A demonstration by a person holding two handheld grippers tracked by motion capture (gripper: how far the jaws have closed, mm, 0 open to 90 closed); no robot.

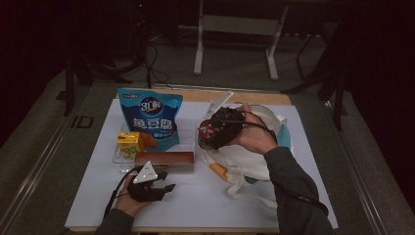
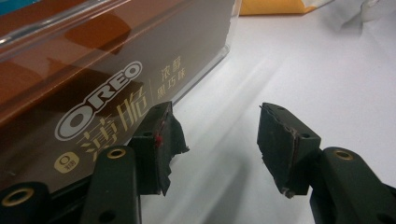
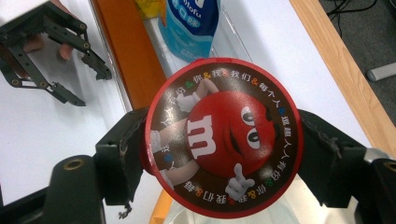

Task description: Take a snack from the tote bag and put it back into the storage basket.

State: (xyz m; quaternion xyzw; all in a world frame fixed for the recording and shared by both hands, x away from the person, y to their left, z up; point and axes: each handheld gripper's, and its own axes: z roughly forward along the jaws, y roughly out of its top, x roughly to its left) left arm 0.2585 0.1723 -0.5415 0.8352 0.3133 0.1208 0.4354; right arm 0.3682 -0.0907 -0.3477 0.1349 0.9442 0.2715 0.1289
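Observation:
A round red-rimmed M&M's tin [image 3: 222,137] with a red candy figure on its lid sits between the jaws of my right gripper [image 1: 211,134], which is shut on its sides. It hangs above a white cloth bag [image 1: 244,169] at the table's right. My left gripper [image 2: 217,133] rests low on the white table sheet near the front, open, with nothing between its pads. A brown Oreo box [image 2: 93,70] lies just left of its left jaw; in the high view the Oreo box [image 1: 164,159] is right behind that gripper.
A blue snack pouch [image 1: 149,117] stands at the back left and a yellow juice carton [image 1: 129,143] beside it, in a clear tray [image 1: 117,156] with the Oreo box. The white sheet [image 1: 205,200] covers the wooden table.

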